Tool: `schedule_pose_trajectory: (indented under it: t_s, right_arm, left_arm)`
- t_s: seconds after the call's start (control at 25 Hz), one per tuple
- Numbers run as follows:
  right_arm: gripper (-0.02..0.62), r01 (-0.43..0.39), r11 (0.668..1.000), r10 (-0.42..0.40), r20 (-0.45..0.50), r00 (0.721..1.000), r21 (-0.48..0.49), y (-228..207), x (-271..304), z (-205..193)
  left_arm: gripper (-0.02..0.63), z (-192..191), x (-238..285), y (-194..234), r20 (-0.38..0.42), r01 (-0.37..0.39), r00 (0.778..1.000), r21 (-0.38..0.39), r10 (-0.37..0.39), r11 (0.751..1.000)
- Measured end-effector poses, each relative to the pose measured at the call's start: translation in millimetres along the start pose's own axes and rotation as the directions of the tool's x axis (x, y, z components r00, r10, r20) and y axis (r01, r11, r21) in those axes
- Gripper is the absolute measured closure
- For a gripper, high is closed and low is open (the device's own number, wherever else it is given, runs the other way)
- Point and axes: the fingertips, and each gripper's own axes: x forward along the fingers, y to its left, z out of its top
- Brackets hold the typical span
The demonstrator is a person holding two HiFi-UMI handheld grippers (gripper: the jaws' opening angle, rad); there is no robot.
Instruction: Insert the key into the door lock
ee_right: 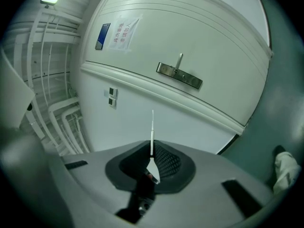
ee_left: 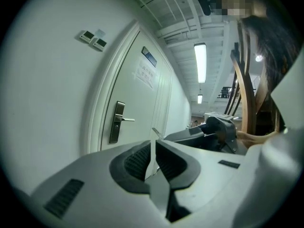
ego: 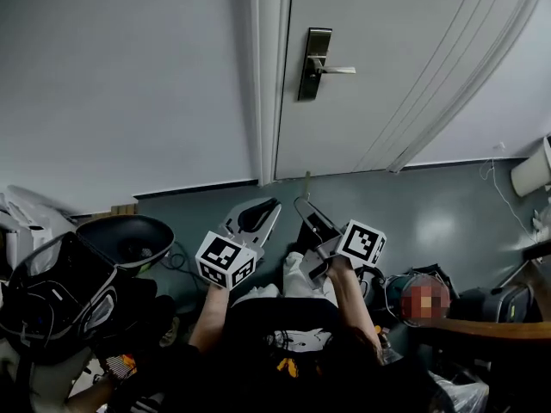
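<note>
**Key clamped in right gripper, well short of the lock**

We see the key (ee_right: 152, 127) pinched between the pads of the right gripper (ee_right: 152, 148). It is edge-on to that camera, so it reads as a thin pale metal sliver standing straight out of the jaws. A wider silver part sits down between the ribbed black pads. The tip aims toward the closed white door (ee_right: 204, 32).

The door lock (ee_right: 179, 75) is a long brushed-metal plate with a lever handle. Key and lock are well apart, no contact. The keyhole is too small for us to make out.

On the left gripper (ee_left: 153, 146) the jaws are pressed almost together, with only a thin slit of light between the pads. We see nothing gripped there. In the head view both grippers sit side by side, low over the grey-green floor (ego: 430, 213), with the lock plate higher up the door.
</note>
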Motion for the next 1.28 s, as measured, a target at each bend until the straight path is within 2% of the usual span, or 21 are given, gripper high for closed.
schedule_pose_trajectory:
  t_s: [0.28, 0.68, 1.0, 1.28]
  right_arm:
    - [0.577, -0.002, 1.000, 0.002, -0.035, 0.999, 0.017, -24, 45, 37]
    - [0.577, 0.008, 0.999, -0.004, -0.084, 0.996, 0.046, -82, 111, 140]
    - [0.577, 0.005, 0.998, 0.003, -0.116, 0.993, 0.066, -123, 142, 203]
    - [0.577, -0.025, 0.993, 0.040, -0.134, 0.990, 0.113, -129, 149, 215]
  left_arm:
    - [0.571, 0, 33, 48, -0.009, -0.047, 0.999, -0.022, 0.047, 0.999]
    - [0.569, 22, 145, 121, -0.027, -0.106, 0.994, -0.028, 0.106, 0.994]
    - [0.571, 28, 220, 148, -0.059, -0.121, 0.991, -0.013, 0.120, 0.993]
    - [0.571, 37, 237, 144, -0.068, -0.132, 0.989, 0.014, 0.133, 0.991]
